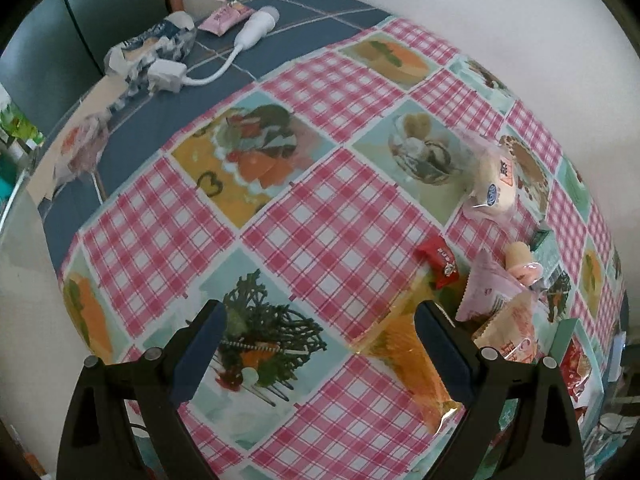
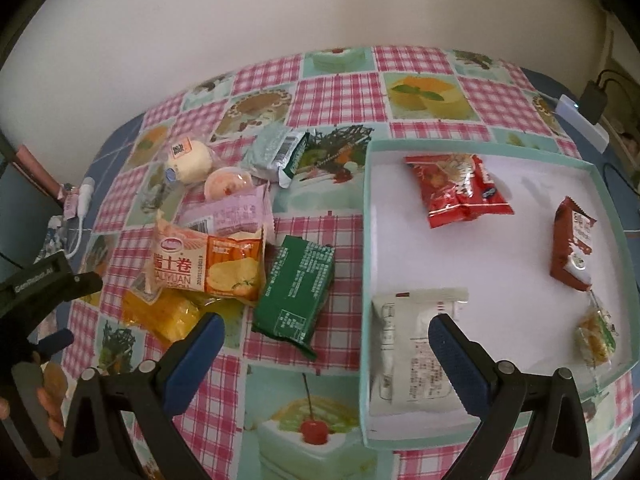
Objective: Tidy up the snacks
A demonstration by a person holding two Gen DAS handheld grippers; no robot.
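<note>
A pile of wrapped snacks lies on the checked tablecloth: a dark green pack [image 2: 294, 300], an orange-and-white roll pack [image 2: 208, 266], a yellow pack [image 2: 164, 314], a lilac pack [image 2: 230, 214], a round bun [image 2: 190, 160], a jelly cup [image 2: 228, 184] and a pale green pack [image 2: 276, 152]. A teal-rimmed white tray [image 2: 366, 240] holds a red pack [image 2: 460, 190], a brown pack [image 2: 572, 246], a white pack [image 2: 412, 344] and a small clear pack [image 2: 596, 334]. My right gripper [image 2: 326, 340] is open and empty above the tray's left rim. My left gripper [image 1: 320, 344] is open and empty over the cloth, left of the pile [image 1: 500, 300].
At the far blue end of the table lie a white charger with cable [image 1: 248, 36], a pink sweet pack [image 1: 224, 16] and crumpled wrapping [image 1: 156, 46]. A black plug and cable [image 2: 596, 96] and a white device [image 2: 580, 120] sit beyond the tray. A wall runs behind the table.
</note>
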